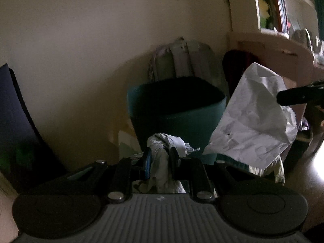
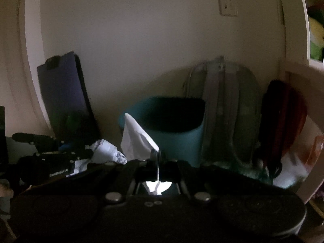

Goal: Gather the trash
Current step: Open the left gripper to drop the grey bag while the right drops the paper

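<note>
Left wrist view: the left gripper (image 1: 159,158) pinches a crumpled wad of tissue (image 1: 162,162) between its jaws. A teal bin (image 1: 178,119) stands on the floor just beyond it, against the wall, a pale backpack (image 1: 182,60) behind. At right, a creased sheet of paper (image 1: 253,119) hangs from the black tip of the right gripper (image 1: 283,98).

Right wrist view: the right gripper (image 2: 157,158), jaws pressed together, nips the sheet of paper (image 2: 135,139), which stands up in front of the teal bin (image 2: 178,139). At left, the left gripper (image 2: 89,156) carries the crumpled wad of tissue (image 2: 107,151).
</note>
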{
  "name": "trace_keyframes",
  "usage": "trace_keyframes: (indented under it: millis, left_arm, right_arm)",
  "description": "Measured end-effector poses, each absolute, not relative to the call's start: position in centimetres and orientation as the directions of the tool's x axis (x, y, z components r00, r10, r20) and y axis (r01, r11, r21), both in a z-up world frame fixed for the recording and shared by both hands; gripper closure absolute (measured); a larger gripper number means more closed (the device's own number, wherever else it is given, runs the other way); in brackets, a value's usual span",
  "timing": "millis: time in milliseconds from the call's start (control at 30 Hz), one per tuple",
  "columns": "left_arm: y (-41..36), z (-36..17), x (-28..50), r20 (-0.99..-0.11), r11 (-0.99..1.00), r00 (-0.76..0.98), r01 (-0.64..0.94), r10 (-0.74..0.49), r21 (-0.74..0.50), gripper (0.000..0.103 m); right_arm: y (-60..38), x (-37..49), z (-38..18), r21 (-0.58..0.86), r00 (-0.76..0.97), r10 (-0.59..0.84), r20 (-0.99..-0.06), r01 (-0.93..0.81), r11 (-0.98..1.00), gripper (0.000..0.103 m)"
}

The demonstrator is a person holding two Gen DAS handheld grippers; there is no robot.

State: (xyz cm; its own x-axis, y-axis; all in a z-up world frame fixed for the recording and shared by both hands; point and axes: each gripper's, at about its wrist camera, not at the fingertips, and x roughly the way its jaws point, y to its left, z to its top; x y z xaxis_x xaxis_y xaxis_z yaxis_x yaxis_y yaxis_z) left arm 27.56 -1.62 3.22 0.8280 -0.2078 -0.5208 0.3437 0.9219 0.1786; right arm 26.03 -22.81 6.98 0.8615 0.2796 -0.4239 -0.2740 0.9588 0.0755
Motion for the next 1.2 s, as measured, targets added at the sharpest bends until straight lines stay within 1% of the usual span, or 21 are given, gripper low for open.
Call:
trace_keyframes:
  millis: [100, 367, 467, 600, 867, 1067, 1200]
  left_arm:
    - [-2.2, 5.2, 28.5, -0.486, 0.929, 0.848, 0.328, -0.210, 0.171, 0.085]
    - [-3.4, 10.1, 32.8, -0.432, 0.950, 0.878, 0.285, -0.205, 0.128, 0.085]
    - [-3.8, 11.1, 34.6, -0.419, 0.956, 0.886, 0.270, -0.199, 0.118, 0.085]
    - [-4.1, 11.0, 37.5, -0.431, 0.964, 0.883, 0.250, -0.188, 0.090, 0.085]
    - [-5.1, 8.1, 41.6, -0.481, 0.970, 0.859, 0.233, -0.174, 0.066, 0.085]
    - [-6.8, 5.0, 44.5, -0.528, 0.965, 0.835, 0.242, -0.154, 0.102, 0.085]
    - [-7.5, 2.8, 46.0, -0.567, 0.962, 0.810, 0.251, -0.150, 0.104, 0.085]
  right_arm:
    - [-22.7, 27.3, 8.6, 0.064, 0.878, 0.266, -0.398, -0.263, 0.963, 0.103]
    - [-21.9, 31.3, 12.7, 0.047, 0.922, 0.230, -0.313, -0.227, 0.973, 0.103]
    - [-21.7, 33.0, 13.8, 0.048, 0.933, 0.217, -0.287, -0.212, 0.976, 0.103]
    - [-21.8, 35.2, 14.1, 0.053, 0.941, 0.194, -0.277, -0.187, 0.981, 0.103]
    - [-23.0, 39.7, 11.7, 0.109, 0.931, 0.175, -0.321, -0.147, 0.983, 0.103]
    - [-23.3, 42.6, 8.8, 0.131, 0.903, 0.180, -0.390, -0.139, 0.982, 0.103]
    - [-22.8, 44.1, 7.2, 0.136, 0.880, 0.196, -0.433, -0.151, 0.979, 0.103]
